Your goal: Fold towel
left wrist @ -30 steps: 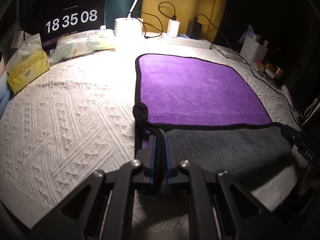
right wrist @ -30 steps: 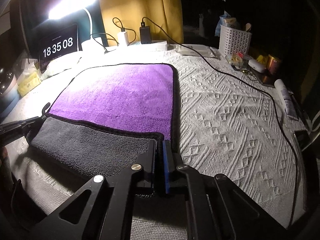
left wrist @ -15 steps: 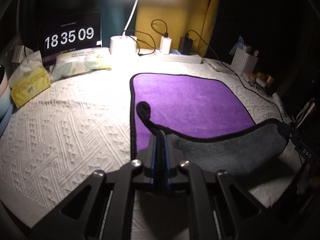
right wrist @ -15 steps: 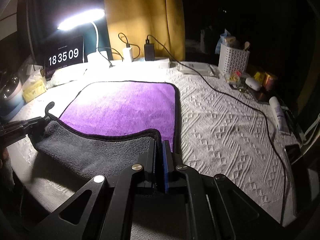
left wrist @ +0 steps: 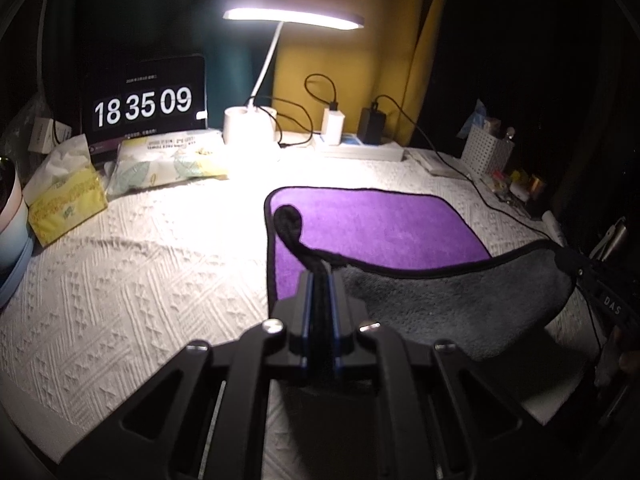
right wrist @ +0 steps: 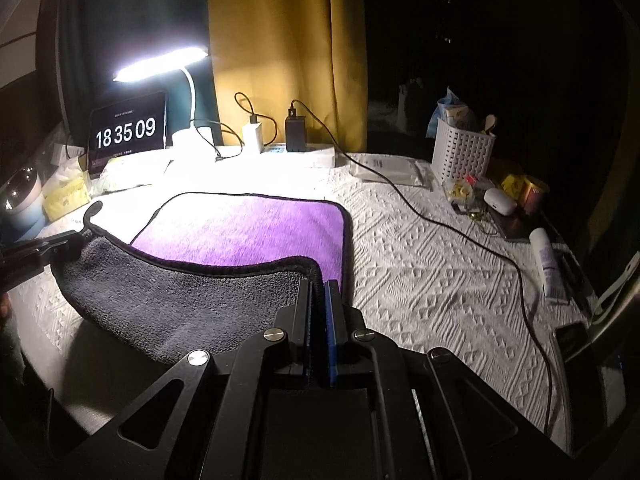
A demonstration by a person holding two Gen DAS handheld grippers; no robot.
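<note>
A towel, purple on top [left wrist: 376,232] and grey underneath [left wrist: 440,300], with black trim, lies on the white textured cloth [left wrist: 140,280]. My left gripper [left wrist: 319,280] is shut on the towel's near left corner, whose black hanging loop [left wrist: 288,220] sticks up past the fingers. My right gripper [right wrist: 318,288] is shut on the near right corner. Both corners are lifted, so the near edge hangs between them with the grey side [right wrist: 180,300] showing. The far half of the towel [right wrist: 248,228] lies flat.
A lit desk lamp [left wrist: 292,20], a clock screen [left wrist: 144,104], tissue packs [left wrist: 64,200], chargers and a power strip [left wrist: 360,148] stand along the back. A black cable [right wrist: 440,224] runs across the right side, by a white basket [right wrist: 460,152] and a tube [right wrist: 548,264].
Both grippers have risen and moved forward with the near corners. The near edge has lifted off the cloth and more of the grey underside hangs free.
</note>
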